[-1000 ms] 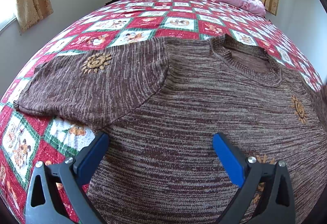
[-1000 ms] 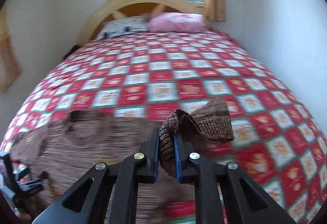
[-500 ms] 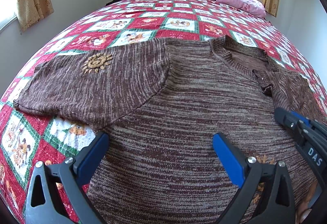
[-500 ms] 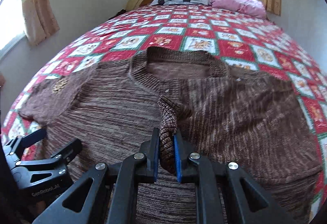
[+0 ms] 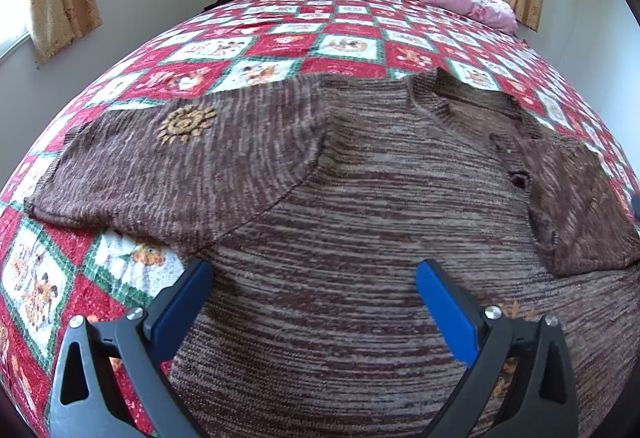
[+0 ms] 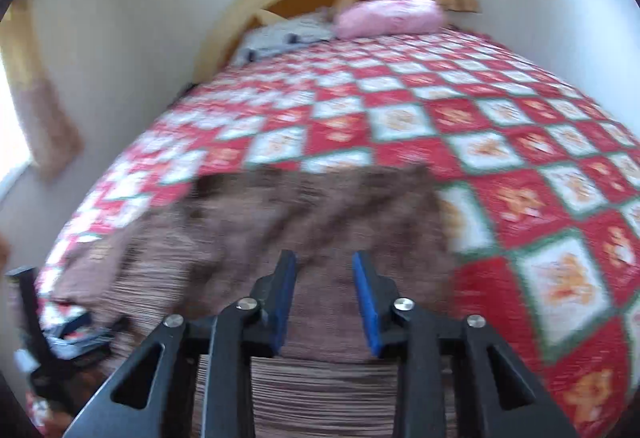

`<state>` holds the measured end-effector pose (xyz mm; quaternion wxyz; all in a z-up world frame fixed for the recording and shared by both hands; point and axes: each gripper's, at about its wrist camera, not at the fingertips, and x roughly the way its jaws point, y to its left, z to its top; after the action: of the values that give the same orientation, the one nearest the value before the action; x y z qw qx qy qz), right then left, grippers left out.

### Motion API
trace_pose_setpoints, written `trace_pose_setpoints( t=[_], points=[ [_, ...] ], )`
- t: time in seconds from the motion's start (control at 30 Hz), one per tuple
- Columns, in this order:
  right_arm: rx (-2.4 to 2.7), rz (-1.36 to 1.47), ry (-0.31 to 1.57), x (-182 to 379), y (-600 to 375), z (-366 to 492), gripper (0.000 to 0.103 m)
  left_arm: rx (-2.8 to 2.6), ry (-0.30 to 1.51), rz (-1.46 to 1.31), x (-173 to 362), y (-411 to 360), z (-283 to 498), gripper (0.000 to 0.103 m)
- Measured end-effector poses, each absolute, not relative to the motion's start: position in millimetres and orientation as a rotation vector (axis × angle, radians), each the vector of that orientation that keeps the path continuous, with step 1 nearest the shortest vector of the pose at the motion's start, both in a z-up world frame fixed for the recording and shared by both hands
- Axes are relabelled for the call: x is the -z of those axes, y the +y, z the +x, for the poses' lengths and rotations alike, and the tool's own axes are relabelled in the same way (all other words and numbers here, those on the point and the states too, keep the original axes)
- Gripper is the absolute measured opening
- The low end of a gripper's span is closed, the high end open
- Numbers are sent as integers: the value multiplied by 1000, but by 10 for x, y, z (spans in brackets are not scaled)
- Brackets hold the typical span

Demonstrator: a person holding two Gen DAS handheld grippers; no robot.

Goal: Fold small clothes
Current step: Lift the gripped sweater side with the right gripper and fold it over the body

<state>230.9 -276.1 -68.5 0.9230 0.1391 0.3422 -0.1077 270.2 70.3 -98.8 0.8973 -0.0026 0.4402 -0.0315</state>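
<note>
Bed (image 5: 352,46) big, red and white checked cover. Brown sweater (image 5: 360,238) lies flat on near part of bed, neck toward pillows. Right sleeve (image 5: 576,206) lies folded in over chest; left sleeve (image 5: 168,166) sticks out flat. Sweater looks soft, floppy, light, not slippery; best grab at left sleeve cuff edge. Left gripper (image 5: 314,302) low over sweater bottom, jaws wide apart, empty. Right gripper (image 6: 324,294) above folded side, jaws apart, empty, picture blurry.

Each gripper (image 5: 314,302) (image 6: 325,294) — black triangular-cutout frame, silver screws — carries blue finger pads (image 5: 444,312).
</note>
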Motion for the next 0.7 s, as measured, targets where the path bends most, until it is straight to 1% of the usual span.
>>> trace_pose_setpoints(
  t=[0.07,0.1,0.2,0.27,0.4,0.43,0.47,0.53,0.57,0.63,0.67,0.7],
  points=[
    [248,262,764,912,-2785,2315,30,117,890,-4,906,635,2678,103],
    [239,262,765,965,-2794,2295,30,145,872,-5,851,586,2667,103],
    [233,263,732,929,-2789,2236,30,261,832,8,632,277,2719,103],
    [227,273,730,950,-2812,2212,30,308,844,35,557,14,2844,103],
    [199,326,715,951,-2908,2189,30,366,865,77,612,-463,3150,103],
    [194,335,712,954,-2919,2188,30,363,882,72,656,-532,3236,96],
    [189,343,709,958,-2927,2182,30,375,901,53,701,-589,3299,82],
    [180,357,706,969,-2931,2189,30,414,969,0,833,-669,3431,67],
    [173,367,705,974,-2943,2189,30,399,975,-5,891,-709,3476,67],
    [164,384,702,981,-2962,2182,30,390,912,6,839,-766,3357,67],
    [161,391,700,981,-2968,2180,30,388,906,15,835,-792,3355,65],
    [159,396,698,981,-2972,2178,30,389,890,20,811,-808,3353,57]
  ],
)
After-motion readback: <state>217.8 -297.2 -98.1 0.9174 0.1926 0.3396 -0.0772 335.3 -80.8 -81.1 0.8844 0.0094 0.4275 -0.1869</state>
